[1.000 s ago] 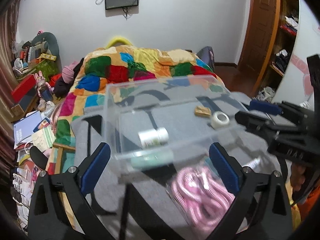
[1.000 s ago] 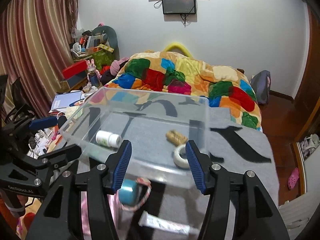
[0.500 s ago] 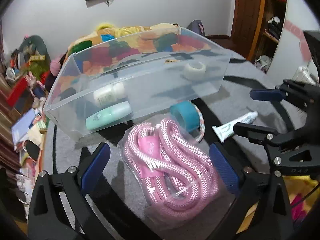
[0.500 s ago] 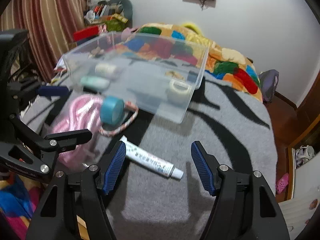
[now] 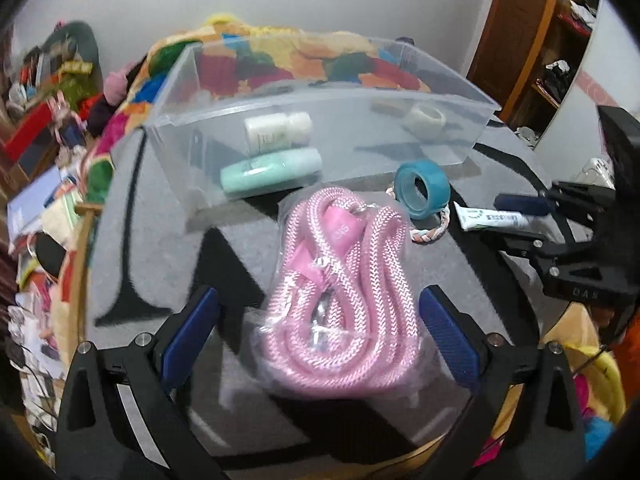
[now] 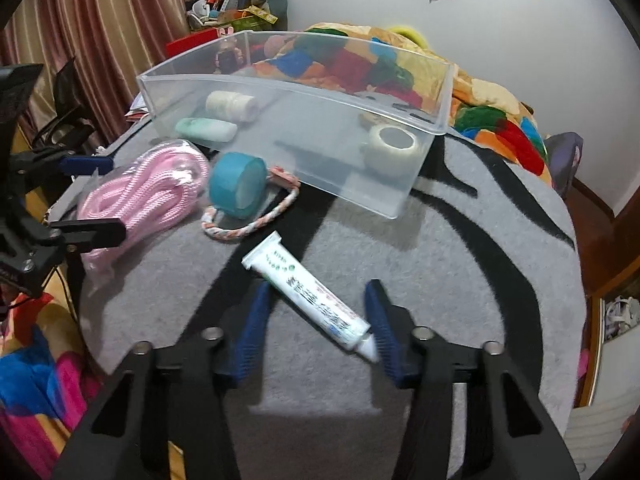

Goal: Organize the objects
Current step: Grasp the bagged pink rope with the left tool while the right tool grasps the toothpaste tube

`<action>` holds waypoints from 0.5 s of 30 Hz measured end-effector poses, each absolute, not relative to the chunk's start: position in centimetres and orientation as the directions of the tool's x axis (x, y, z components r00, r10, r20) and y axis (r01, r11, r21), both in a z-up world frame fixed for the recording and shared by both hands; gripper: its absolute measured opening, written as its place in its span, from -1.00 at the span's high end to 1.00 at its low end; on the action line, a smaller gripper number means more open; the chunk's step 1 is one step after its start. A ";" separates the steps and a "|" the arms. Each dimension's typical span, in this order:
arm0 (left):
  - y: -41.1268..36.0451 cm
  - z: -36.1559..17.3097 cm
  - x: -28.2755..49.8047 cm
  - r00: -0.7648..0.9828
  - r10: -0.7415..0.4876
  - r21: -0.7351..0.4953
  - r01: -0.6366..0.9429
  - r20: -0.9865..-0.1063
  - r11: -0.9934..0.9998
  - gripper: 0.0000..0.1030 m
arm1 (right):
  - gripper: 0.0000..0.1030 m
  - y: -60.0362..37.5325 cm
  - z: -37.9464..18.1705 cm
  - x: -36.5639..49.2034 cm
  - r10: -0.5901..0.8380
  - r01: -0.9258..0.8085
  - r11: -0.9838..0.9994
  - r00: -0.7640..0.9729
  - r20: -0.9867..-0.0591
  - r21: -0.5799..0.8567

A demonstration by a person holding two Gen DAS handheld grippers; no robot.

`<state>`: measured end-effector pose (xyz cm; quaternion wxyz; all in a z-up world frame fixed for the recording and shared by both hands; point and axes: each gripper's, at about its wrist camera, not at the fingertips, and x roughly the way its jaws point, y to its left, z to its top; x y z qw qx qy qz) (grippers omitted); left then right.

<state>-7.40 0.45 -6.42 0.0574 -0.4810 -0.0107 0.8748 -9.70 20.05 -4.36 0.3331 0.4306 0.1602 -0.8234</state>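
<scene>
A clear plastic bin [image 5: 192,148] [image 6: 356,196] stands on the grey and black mat. It holds a white bottle [image 5: 276,130], a mint tube [image 5: 272,170], a white tape roll [image 6: 394,145] and a small brown item. In front lie a bagged pink rope [image 5: 336,304] [image 6: 140,196], a teal tape roll [image 5: 422,190] [image 6: 238,188], a braided ring [image 6: 248,228] and a white tube [image 6: 308,292] [image 5: 492,218]. My left gripper [image 5: 320,340] is open, its jaws either side of the pink rope. My right gripper [image 6: 318,320] is open, its jaws either side of the white tube.
The round mat [image 6: 460,280] ends close in front of both grippers. A bed with a patchwork quilt [image 6: 480,120] lies behind the bin. Clutter and curtains [image 6: 80,40] are on the left, shelves and a door [image 5: 520,40] on the right.
Both grippers have dropped toward the mat. The left one has come around the pink rope, the right one around the white tube. Both stay open.
</scene>
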 end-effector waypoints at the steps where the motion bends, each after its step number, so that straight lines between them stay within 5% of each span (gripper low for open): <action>1: 0.7 -6.7 -7.7 -0.525 0.112 -0.074 -0.092 -0.844 -0.993 -0.96 | 0.43 20.0 -4.3 -9.6 -0.413 0.684 -0.729 -0.406 -0.816 0.028; 6: 2.5 -7.9 -7.9 -0.561 0.062 -0.010 -0.095 -0.825 -0.995 -0.95 | 0.72 20.1 -3.9 -8.8 -0.408 0.657 -0.753 -0.422 -0.810 0.038; 10: 2.7 -7.5 -7.1 -0.603 0.062 -0.001 -0.101 -0.796 -0.995 -0.35 | 0.72 21.1 -3.2 -8.1 -0.404 0.610 -0.791 -0.467 -0.786 0.044; 15: 1.6 -7.0 -6.1 -0.602 0.099 -0.046 -0.103 -0.792 -0.994 -0.28 | 0.72 22.1 -1.7 -7.6 -0.404 0.570 -0.820 -0.516 -0.755 0.049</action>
